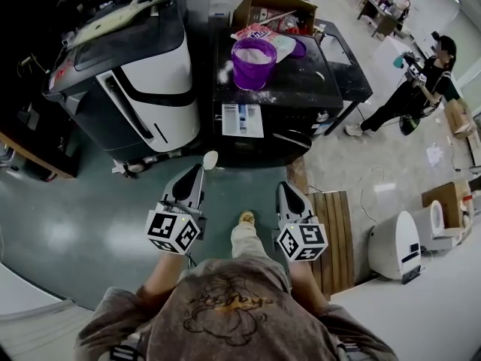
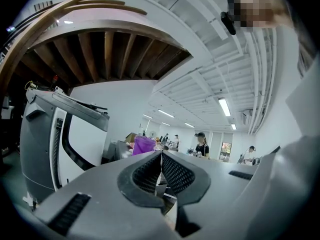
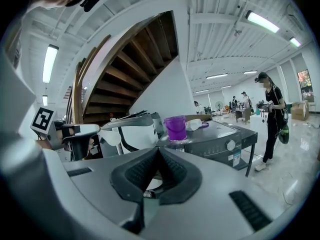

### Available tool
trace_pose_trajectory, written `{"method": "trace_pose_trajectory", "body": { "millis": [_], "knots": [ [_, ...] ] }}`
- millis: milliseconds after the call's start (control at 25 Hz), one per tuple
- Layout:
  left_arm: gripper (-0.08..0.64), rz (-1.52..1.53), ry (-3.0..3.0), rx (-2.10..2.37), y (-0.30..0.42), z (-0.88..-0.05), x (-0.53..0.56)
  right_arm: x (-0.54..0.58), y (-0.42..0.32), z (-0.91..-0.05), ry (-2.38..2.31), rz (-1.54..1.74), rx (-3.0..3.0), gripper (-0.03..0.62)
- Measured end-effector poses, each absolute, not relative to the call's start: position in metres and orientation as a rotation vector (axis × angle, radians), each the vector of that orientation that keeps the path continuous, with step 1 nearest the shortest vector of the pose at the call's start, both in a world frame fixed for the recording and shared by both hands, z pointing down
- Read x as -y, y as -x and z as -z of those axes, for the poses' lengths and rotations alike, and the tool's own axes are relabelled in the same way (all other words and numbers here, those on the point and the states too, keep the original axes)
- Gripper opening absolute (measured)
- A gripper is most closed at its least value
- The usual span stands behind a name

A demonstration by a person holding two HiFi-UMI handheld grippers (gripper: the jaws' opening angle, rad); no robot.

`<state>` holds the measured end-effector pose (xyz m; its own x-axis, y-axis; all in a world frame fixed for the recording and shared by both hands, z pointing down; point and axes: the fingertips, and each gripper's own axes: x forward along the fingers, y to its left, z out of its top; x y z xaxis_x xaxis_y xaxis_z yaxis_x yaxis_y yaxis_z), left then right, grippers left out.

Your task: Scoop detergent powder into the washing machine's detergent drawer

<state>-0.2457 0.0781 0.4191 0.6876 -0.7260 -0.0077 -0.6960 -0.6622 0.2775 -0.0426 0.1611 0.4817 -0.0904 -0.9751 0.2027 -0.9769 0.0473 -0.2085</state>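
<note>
A purple bucket (image 1: 253,62) of white detergent powder stands on the black washing machine (image 1: 301,92) ahead of me, with powder spilled beside it. It also shows far off as the purple bucket (image 2: 143,145) and the purple bucket (image 3: 175,127). My left gripper (image 1: 200,168) is held low in front of the machine, shut on a small white scoop (image 1: 210,159) that sticks out past its tips. My right gripper (image 1: 286,188) hangs level with it to the right, shut with nothing between its jaws. No detergent drawer can be made out.
A grey and white machine (image 1: 143,81) stands left of the washer. A cardboard box (image 1: 274,10), a detergent bag (image 1: 259,32) and a purple lid (image 1: 297,48) lie behind the bucket. A wooden pallet (image 1: 334,232) lies on the floor at right. A person (image 1: 421,89) stands far right.
</note>
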Motion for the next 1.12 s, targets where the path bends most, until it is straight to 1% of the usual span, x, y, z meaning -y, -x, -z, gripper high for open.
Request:
{"method": "trace_pose_trajectory", "body": {
  "millis": [400, 800, 1120],
  "knots": [
    [0.023, 0.183, -2.642, 1.171, 0.191, -0.4, 0.0, -0.073, -0.011, -0.466, -2.075, -0.46, 2.316, 0.001],
    [0.023, 0.199, -2.621, 1.243, 0.137, -0.39, 0.059, -0.008, -0.069, -0.46, -2.019, -0.46, 2.374, 0.0],
    [0.023, 0.213, -2.597, 1.29, 0.12, -0.392, 0.082, 0.023, -0.086, -0.469, -1.959, -0.487, 2.406, 0.0]
  ]
}}
